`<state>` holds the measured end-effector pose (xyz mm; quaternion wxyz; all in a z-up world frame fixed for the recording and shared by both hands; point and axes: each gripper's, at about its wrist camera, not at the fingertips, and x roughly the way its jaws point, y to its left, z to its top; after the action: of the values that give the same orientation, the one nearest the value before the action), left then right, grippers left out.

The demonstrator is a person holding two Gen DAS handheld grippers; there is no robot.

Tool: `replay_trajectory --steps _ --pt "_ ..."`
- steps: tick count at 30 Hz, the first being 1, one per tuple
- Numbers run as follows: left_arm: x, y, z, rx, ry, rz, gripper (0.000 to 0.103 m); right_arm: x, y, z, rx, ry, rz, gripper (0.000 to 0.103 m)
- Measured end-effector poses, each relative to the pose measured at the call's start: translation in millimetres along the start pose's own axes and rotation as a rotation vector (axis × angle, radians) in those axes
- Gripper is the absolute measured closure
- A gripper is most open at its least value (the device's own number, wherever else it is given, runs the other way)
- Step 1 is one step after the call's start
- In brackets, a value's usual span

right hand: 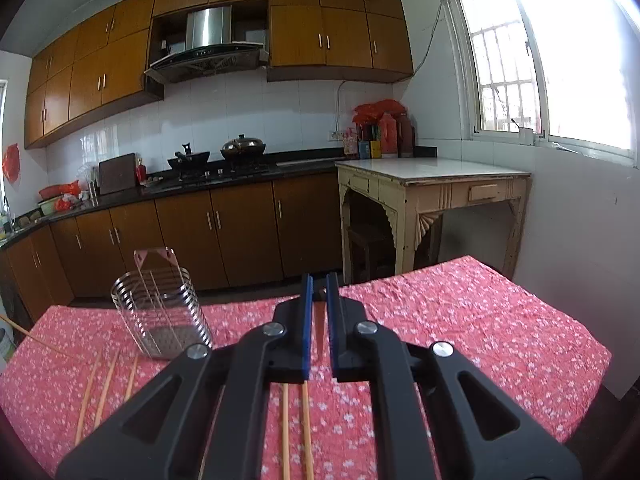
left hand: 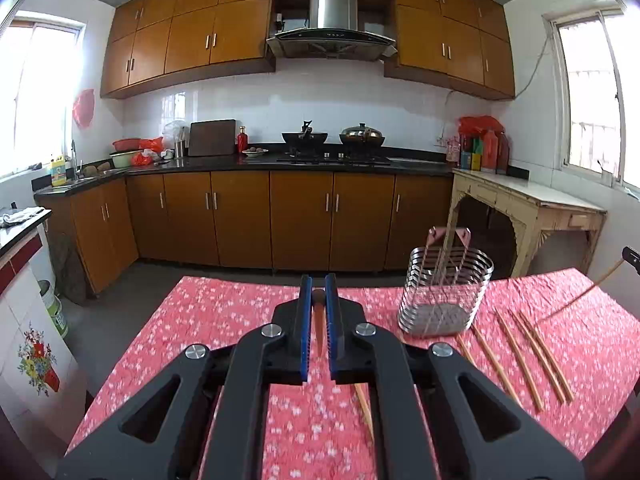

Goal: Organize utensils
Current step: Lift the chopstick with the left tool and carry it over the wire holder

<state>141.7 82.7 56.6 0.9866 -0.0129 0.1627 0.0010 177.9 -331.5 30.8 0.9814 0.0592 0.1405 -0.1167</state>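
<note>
Each tool is nearly closed on one thin light-brown bamboo chopstick: the left tool (left hand: 319, 280) pinches a chopstick (left hand: 318, 322) between its blue pads with the dark butt end at the tips, and the right tool (right hand: 318, 280) grips another (right hand: 319, 330) the same way. These sticks look light, stiff and smooth, so they probably roll or slip in a loose pinch; a hold near the thicker end seems safest. The round silver wire utensil holder (left hand: 446, 292) stands upright ahead and to the right of the left tool, ahead and to the left of the right one. Several loose chopsticks (left hand: 520, 358) lie flat just behind and right of the holder as the left tool sees it, and two more (right hand: 296, 432) lie under the right tool. The desk wears a wrinkled red floral cloth (left hand: 224, 320), soft enough to snag a tip. Beyond are brown kitchen cabinets (left hand: 300, 220), a stove with pots and bright windows.
</note>
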Motion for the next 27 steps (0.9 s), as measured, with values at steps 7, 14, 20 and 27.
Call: replay_trajectory --steps 7,14,20,27 --pt "12 8 21 -0.033 -0.019 0.006 0.097 9 2 27 0.025 -0.016 0.027 0.095" --pt "13 3 30 -0.014 -0.033 0.001 0.097 11 6 37 0.013 -0.033 0.038 0.095" --pt "12 2 36 -0.006 -0.041 -0.01 0.097 4 12 45 0.006 -0.057 0.054 0.095" --pt "9 -1 44 0.001 -0.055 -0.013 0.097 -3 21 53 0.002 -0.073 0.097 0.095"
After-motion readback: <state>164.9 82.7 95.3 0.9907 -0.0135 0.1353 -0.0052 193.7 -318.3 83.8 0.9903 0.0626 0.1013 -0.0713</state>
